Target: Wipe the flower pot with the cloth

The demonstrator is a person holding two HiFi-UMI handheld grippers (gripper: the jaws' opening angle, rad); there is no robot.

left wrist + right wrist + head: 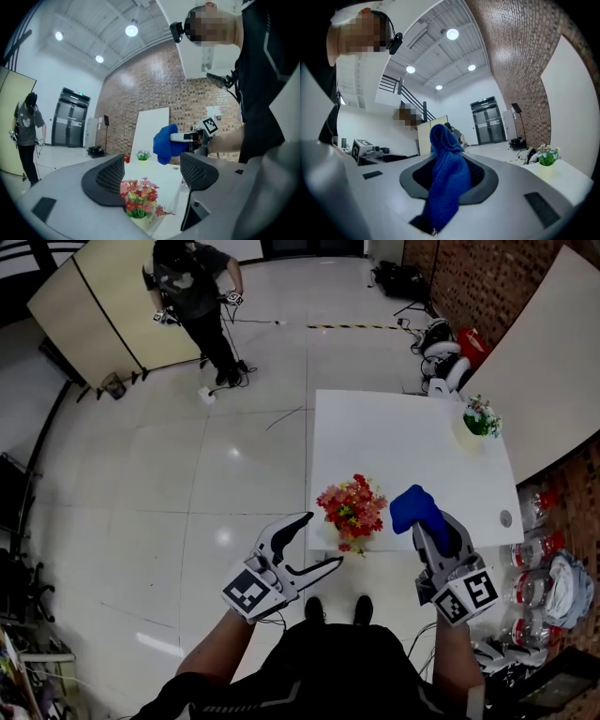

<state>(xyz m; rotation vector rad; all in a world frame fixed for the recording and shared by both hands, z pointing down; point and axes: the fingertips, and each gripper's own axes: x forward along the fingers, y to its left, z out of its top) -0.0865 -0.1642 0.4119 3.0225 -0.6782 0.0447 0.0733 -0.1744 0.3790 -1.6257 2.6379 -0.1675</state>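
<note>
A pale flower pot (pixel 352 507) full of red and pink flowers stands near the front left corner of the white table (pixel 403 437). My left gripper (pixel 324 538) hangs just left of it, at the table's edge, jaws open and empty. In the left gripper view the flower pot (pixel 139 206) shows low between the open jaws of my left gripper (pixel 152 171), untouched. My right gripper (pixel 427 526) is shut on a blue knitted cloth (pixel 415 505), held above the table to the right of the flowers. The blue cloth (pixel 447 183) bunches up and covers the pads of my right gripper (pixel 449 176).
A second small pot with a green plant (pixel 479 420) stands at the table's far right. A person (pixel 202 296) stands across the tiled floor beside a tan board (pixel 103 306). Plastic bottles (pixel 539 549) and bags lie on the floor by the brick wall at right.
</note>
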